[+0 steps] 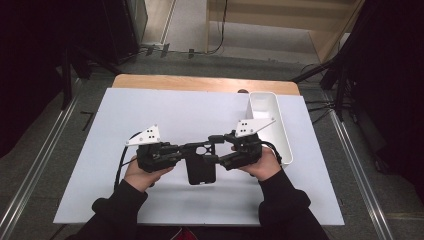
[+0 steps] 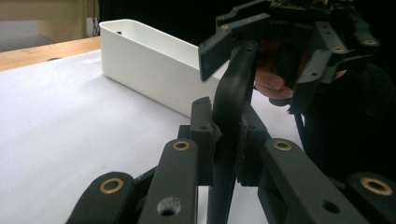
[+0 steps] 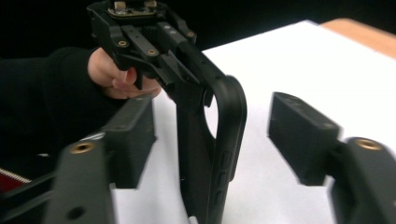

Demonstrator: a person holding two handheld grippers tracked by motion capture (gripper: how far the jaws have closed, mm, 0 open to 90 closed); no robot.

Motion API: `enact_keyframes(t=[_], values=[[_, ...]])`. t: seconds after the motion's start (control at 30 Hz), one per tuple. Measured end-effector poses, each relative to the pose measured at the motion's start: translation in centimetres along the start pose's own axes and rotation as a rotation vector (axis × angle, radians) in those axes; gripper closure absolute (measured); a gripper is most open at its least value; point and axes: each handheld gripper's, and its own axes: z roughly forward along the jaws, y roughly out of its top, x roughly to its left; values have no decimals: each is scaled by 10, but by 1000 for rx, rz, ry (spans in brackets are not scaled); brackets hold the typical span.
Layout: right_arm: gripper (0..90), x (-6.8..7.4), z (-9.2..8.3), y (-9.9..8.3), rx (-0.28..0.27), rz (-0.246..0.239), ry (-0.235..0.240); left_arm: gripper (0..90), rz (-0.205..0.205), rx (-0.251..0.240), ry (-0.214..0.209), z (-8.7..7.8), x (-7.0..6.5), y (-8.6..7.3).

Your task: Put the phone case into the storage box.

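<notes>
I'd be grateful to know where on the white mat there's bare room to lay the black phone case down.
The widest free patch is the mat's left and far part, between its left edge and the white bin. A bare strip also runs along the near edge between the sleeves. The middle is crowded: the left gripper clamps the phone case, with the right gripper open around it.

A wooden table [image 1: 150,81] is carrying a white sheet [image 1: 150,120]; a white rectangular bin [image 1: 277,125] is sitting on it.
</notes>
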Motion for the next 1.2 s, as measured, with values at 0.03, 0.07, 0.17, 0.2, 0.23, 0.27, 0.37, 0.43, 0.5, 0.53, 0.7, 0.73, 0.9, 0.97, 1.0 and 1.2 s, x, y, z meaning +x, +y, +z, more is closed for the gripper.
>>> enact_keyframes(t=[0.03,0.07,0.17,0.2,0.23,0.27,0.37,0.43,0.5,0.53,0.7,0.73,0.9,0.97,1.0,1.2], values=[[253,1,0,0,-10,-3,-9,803,1,-1,3,0,0,0],[237,1,-1,0,-12,-4,-12,803,0,-1,6,0,0,0],[162,1,-2,-1,-27,-13,-46,802,-7,2,28,0,-1,0],[161,2,-1,-1,-25,-18,-58,803,-7,5,39,0,0,0],[123,1,-1,0,-22,-16,-69,802,-12,4,45,0,0,1],[68,1,-1,0,-20,-6,-62,802,-16,5,54,0,0,1],[0,-2,-1,-2,-55,18,-65,803,-25,-1,82,-2,-1,2],[0,-3,0,-3,-68,22,-91,803,-28,-5,99,-3,-1,2],[0,-4,0,-4,-56,41,-102,802,-29,-11,107,-3,-2,3],[0,-3,1,-4,-39,38,-120,802,-28,-11,116,-3,-2,3],[0,1,8,-5,-11,25,-161,801,-27,-21,162,-4,-4,4],[0,2,9,-6,-10,28,-168,801,-23,-22,171,-5,-4,5],[0,3,12,-5,-28,44,-202,801,-50,-35,211,-7,-4,6],[0,3,13,-5,-38,66,-218,801,-59,-40,229,-8,-3,6],[0,3,13,-5,-42,73,-222,801,-62,-41,240,-8,-3,7],[0,4,16,-7,-37,84,-257,801,-42,-72,306,-11,-6,8]])
